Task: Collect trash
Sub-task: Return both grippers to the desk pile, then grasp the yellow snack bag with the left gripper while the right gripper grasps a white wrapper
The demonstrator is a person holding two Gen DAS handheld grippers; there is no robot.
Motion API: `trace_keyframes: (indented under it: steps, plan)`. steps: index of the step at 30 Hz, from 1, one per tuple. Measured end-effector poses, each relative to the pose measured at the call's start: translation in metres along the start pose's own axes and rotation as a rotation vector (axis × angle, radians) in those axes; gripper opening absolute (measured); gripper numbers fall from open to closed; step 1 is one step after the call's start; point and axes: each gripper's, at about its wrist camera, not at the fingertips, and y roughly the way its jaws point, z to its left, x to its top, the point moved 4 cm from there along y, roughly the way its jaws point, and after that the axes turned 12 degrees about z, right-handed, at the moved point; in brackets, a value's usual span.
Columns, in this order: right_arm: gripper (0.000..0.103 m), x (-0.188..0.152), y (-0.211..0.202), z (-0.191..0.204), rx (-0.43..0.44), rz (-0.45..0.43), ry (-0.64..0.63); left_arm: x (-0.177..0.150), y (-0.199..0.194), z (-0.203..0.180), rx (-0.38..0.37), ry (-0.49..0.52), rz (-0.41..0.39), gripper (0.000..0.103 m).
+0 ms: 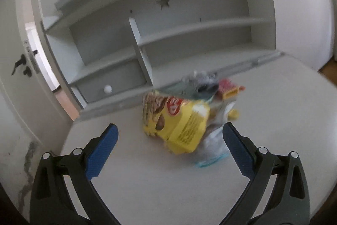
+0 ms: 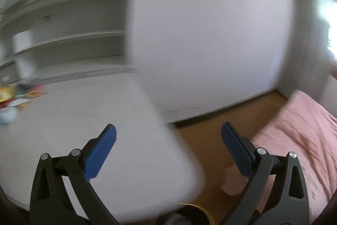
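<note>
- left tool (image 1: 169, 136) is wide open, nothing in it, hanging over the white counter (image 1: 147, 182)
- trash pile (image 1: 189, 117) sits mid-counter, just past the pads, yellow wrapper (image 1: 183, 128) in front
- right tool (image 2: 168, 136) gaping and empty too, over the counter's edge, pink bed (image 2: 299, 140) at right

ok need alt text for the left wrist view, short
A pile of trash, topped by a crumpled yellow snack bag, lies on a white table just ahead of the open, empty left gripper. Behind stands a grey-white shelf unit; the picture is motion-blurred.
</note>
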Motion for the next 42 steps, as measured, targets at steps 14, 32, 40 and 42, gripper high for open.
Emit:
trace_keyframes:
  steps: [14, 32, 40, 42]
  plan:
    - [0.096, 0.037, -0.002, 0.170, 0.225, -0.007, -0.206, 0.018, 0.062, 0.068, 0.026, -0.008, 0.063, 0.096]
    - [0.096, 0.056, 0.043, 0.285, 0.463, 0.216, -0.194, 0.023, 0.078, 0.127, -0.050, -0.107, 0.121, 0.096]
    - [0.077, 0.072, 0.083, 0.323, 0.442, 0.324, -0.169, 0.044, 0.129, 0.123, -0.077, -0.073, 0.194, 0.096]
    - [0.070, 0.072, 0.096, 0.329, 0.408, 0.352, -0.172, 0.045, 0.142, 0.124, -0.075, -0.072, 0.227, 0.096]
